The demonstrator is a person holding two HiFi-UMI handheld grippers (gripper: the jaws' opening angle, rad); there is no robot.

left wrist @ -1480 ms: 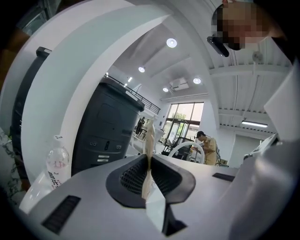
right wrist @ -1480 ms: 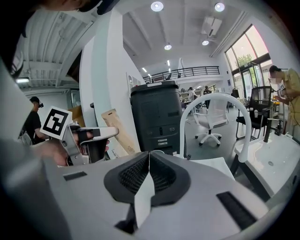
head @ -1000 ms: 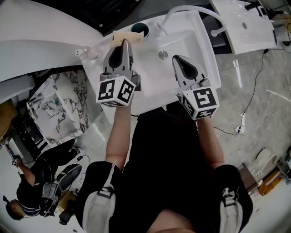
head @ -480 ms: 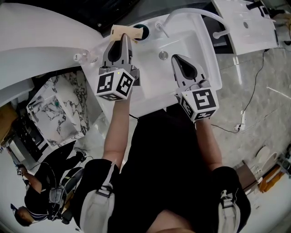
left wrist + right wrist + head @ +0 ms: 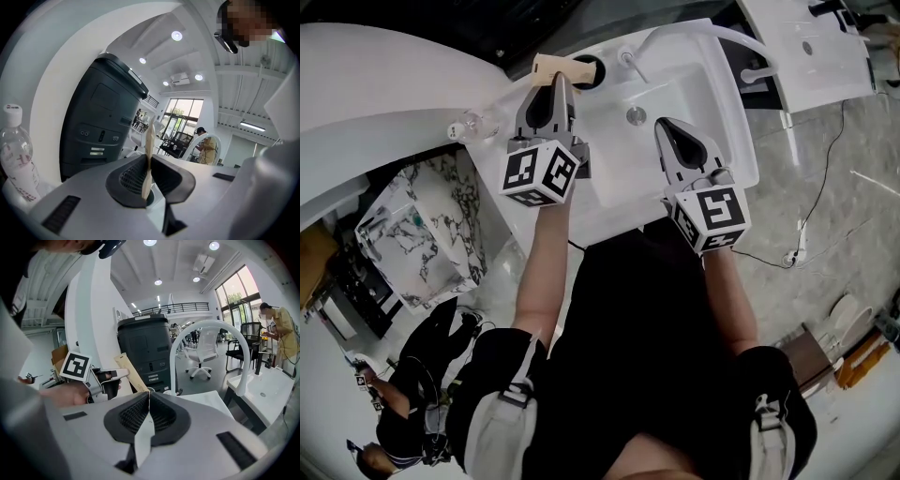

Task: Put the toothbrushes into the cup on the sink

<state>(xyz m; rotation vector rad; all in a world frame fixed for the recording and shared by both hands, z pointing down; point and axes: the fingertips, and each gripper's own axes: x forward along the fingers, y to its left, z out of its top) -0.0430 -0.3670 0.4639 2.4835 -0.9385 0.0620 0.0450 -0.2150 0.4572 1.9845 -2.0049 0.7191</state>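
Note:
In the head view a flat tan toothbrush packet (image 5: 555,67) sticks out of my left gripper (image 5: 555,86), which is shut on it. The packet's far end lies over the rim of the dark cup (image 5: 590,72) at the back left corner of the white sink (image 5: 694,103). From the left gripper view the toothbrush packet (image 5: 148,154) is seen edge-on, pinched between the jaws. My right gripper (image 5: 668,127) hangs over the basin, shut with nothing in it. The right gripper view shows its jaws touching, with the left gripper (image 5: 101,378) and its toothbrush packet (image 5: 131,374) beyond them.
A white arched faucet (image 5: 694,23) stands at the sink's back, and the drain (image 5: 636,114) sits mid-basin. A clear plastic bottle (image 5: 471,122) stands left of the sink on the curved white counter (image 5: 384,75). A second sink (image 5: 811,52) lies to the right.
My left gripper has carried the toothbrush packet further from me, so its end now reaches over the cup. The right gripper has hardly moved.

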